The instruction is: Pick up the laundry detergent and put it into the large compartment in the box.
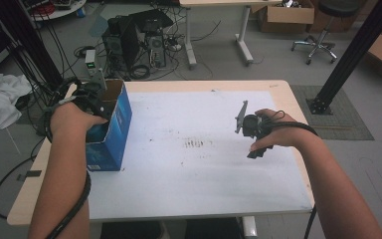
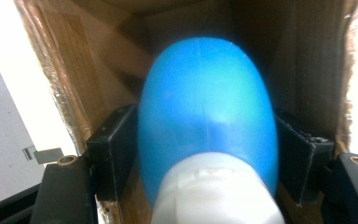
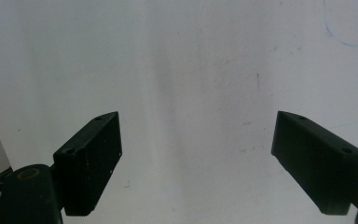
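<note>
A blue bottle (image 2: 207, 107) with a white cap (image 2: 219, 191) lies between the jaws of my left gripper (image 2: 205, 154), inside the brown interior of a blue cardboard box (image 1: 110, 127). Both black pads (image 2: 116, 149) sit against the bottle's sides with no gap showing. In the high view my left gripper (image 1: 92, 99) reaches into the box's open top at the table's left. My right gripper (image 1: 250, 133) hovers over the white sheet at the right. Its jaws stand wide apart, and nothing is between its fingers (image 3: 91, 158).
A white sheet (image 1: 189, 169) covers most of the wooden table (image 1: 30, 199). The box stands upright near the left edge. Beyond the table are a computer tower (image 1: 129, 42) with cables, a black post (image 1: 353, 55), a stool and cardboard boxes on the floor.
</note>
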